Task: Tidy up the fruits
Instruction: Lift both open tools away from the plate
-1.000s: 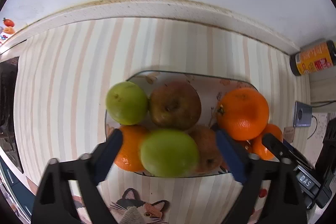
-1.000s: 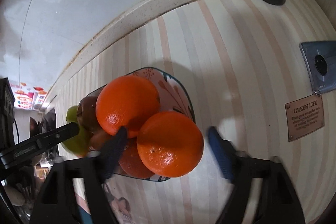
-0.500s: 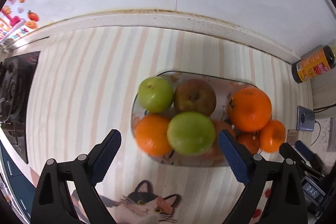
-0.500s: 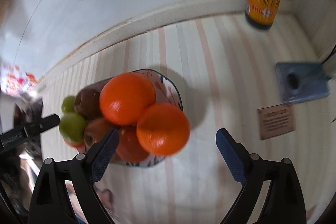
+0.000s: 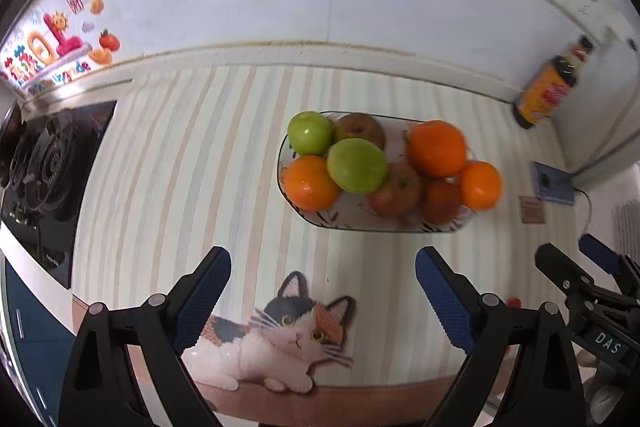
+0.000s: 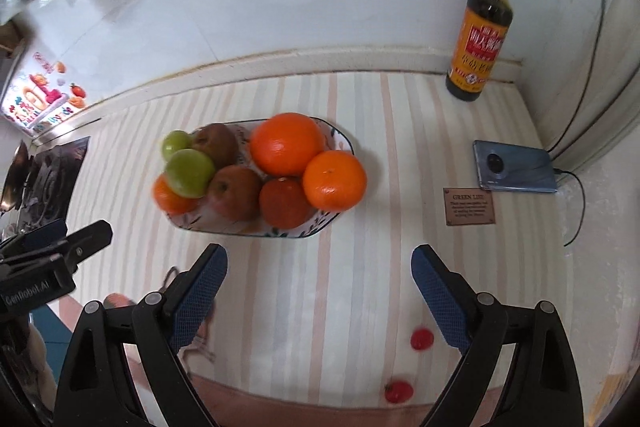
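Note:
A patterned oval plate (image 5: 352,221) (image 6: 340,139) on the striped mat holds several fruits: green apples (image 5: 357,165) (image 6: 189,172), brownish-red apples (image 5: 396,190) (image 6: 236,191) and oranges (image 5: 436,148) (image 6: 287,143). My left gripper (image 5: 323,279) is open and empty, held back from the plate's near side over the mat. My right gripper (image 6: 319,277) is open and empty, also short of the plate. Each gripper shows at the edge of the other's view.
A soy sauce bottle (image 6: 480,27) stands at the back right by the wall. A phone (image 6: 514,171) on a cable and a small brown card (image 6: 469,206) lie to the right. A gas hob (image 5: 44,171) is at the left. The mat bears a cat picture (image 5: 280,343).
Both grippers have drawn back and up from the plate; the fruit that lay between their fingers now sits well ahead. The fruit stays on the plate.

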`<action>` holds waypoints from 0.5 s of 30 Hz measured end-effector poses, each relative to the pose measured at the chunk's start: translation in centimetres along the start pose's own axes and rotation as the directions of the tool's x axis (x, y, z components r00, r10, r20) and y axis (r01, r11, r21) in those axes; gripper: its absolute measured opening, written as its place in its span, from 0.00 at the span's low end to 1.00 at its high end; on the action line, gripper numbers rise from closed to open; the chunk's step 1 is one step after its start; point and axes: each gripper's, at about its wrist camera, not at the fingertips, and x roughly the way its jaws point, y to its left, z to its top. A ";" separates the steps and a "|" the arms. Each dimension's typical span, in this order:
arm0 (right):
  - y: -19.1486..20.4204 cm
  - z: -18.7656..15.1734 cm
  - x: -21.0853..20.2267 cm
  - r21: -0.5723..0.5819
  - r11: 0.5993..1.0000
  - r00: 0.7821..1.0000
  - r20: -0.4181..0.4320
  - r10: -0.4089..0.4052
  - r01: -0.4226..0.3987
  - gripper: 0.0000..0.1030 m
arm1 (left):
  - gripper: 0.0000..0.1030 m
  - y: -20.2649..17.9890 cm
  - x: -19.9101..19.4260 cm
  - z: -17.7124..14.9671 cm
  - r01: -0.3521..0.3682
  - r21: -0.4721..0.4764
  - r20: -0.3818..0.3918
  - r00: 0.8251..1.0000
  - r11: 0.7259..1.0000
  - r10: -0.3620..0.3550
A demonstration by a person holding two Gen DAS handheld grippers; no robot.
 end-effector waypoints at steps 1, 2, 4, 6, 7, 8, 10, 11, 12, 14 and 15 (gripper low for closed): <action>0.2 -0.3 -0.8 -0.002 1.000 1.000 0.012 0.002 -0.002 0.93 | 0.92 -0.2 -0.6 -0.2 0.002 0.008 0.008 1.000 1.000 -0.002; 0.5 -0.7 -1.9 -0.003 1.000 1.000 0.024 0.003 -0.003 0.93 | 0.92 -0.3 -1.4 -0.6 0.008 0.018 0.020 1.000 1.000 -0.008; 0.8 -1.6 -3.7 -0.005 1.000 0.999 0.046 0.001 0.000 0.93 | 0.92 -0.4 -3.3 -1.4 0.022 0.031 0.040 0.999 0.999 -0.023; 1.1 -2.3 -5.0 -0.010 1.000 0.998 0.057 -0.001 0.002 0.93 | 0.92 -0.4 -4.8 -2.1 0.037 0.042 0.054 0.998 0.998 -0.039; 1.3 -2.7 -5.8 -0.010 1.000 0.998 0.063 0.002 -0.001 0.93 | 0.92 -0.3 -5.7 -2.5 0.041 0.046 0.066 0.997 0.998 -0.044; 1.5 -3.1 -6.5 -0.011 1.000 0.998 0.068 0.000 0.000 0.93 | 0.92 -0.3 -6.2 -2.8 0.042 0.049 0.074 0.996 0.998 -0.046; 1.8 -3.8 -8.2 -0.008 1.000 0.997 0.081 0.008 -0.008 0.93 | 0.92 -0.3 -7.8 -3.5 0.045 0.057 0.096 0.994 0.997 -0.050; 2.0 -4.1 -9.0 -0.007 1.000 0.996 0.088 0.009 -0.008 0.93 | 0.92 -0.2 -8.2 -3.6 0.046 0.058 0.102 0.993 0.997 -0.052; 2.2 -4.4 -9.8 -0.010 1.000 0.995 0.097 0.007 -0.006 0.93 | 0.92 -0.1 -8.8 -3.9 0.048 0.061 0.108 0.993 0.997 -0.054; 2.7 -4.8 -11.3 -0.013 1.000 0.994 0.109 0.006 -0.004 0.93 | 0.92 0.0 -9.8 -4.5 0.048 0.069 0.117 0.992 0.996 -0.056; 2.8 -5.0 -12.0 -0.015 1.000 0.993 0.116 0.006 -0.005 0.93 | 0.92 0.0 -10.2 -4.7 0.052 0.070 0.119 0.991 0.996 -0.060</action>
